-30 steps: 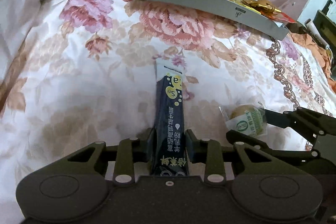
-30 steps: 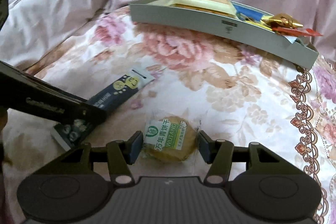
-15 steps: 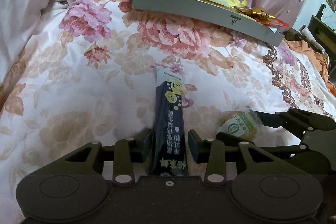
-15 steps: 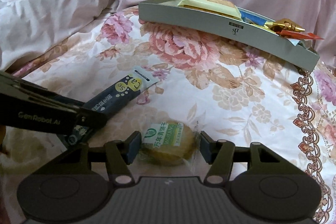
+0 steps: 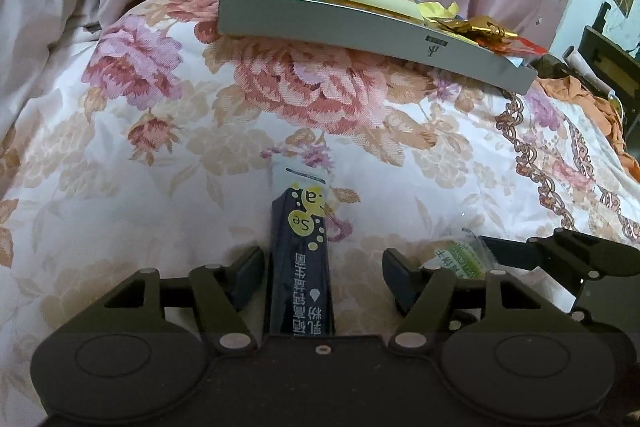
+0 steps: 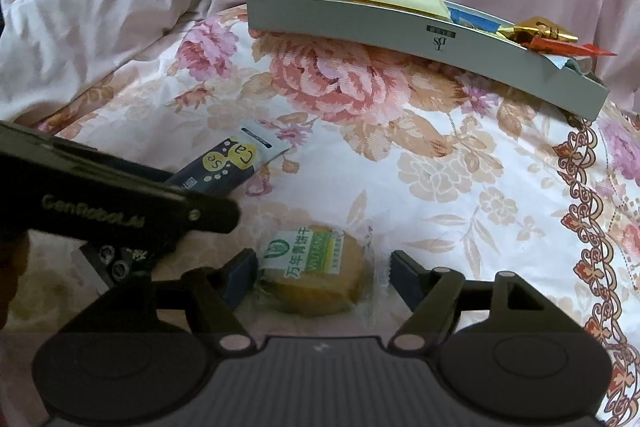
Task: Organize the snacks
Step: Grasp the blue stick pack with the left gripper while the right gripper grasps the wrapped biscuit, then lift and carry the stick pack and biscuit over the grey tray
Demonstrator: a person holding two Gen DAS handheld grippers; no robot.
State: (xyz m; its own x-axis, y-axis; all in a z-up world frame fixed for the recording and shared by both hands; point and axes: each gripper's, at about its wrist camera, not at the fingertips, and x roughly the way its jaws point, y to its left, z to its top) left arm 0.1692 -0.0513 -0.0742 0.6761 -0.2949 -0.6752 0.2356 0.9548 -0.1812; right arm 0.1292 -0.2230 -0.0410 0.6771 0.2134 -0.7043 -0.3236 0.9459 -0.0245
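Note:
A dark blue stick sachet (image 5: 302, 263) lies on the floral bedspread between the fingers of my left gripper (image 5: 324, 273), which stands open around it; its right finger is clear of the sachet. A round wrapped biscuit (image 6: 316, 271) with a green and white label lies between the fingers of my right gripper (image 6: 320, 273), open around it. The sachet (image 6: 228, 169) and the left gripper body (image 6: 120, 203) show at the left of the right wrist view. The biscuit (image 5: 460, 259) shows at the right of the left wrist view. A grey tray (image 5: 360, 27) (image 6: 400, 31) at the back holds several snacks.
The floral bedspread (image 5: 140, 167) (image 6: 460, 167) covers the bed. A pink crumpled quilt (image 6: 100, 7) is piled at the back and left. Orange cloth (image 5: 600, 107) and dark furniture stand past the bed's right edge.
My left gripper was shut on the sachet and has opened wide; the sachet lies loose between the fingers. Both views have risen a little. The right gripper stays open around the biscuit.

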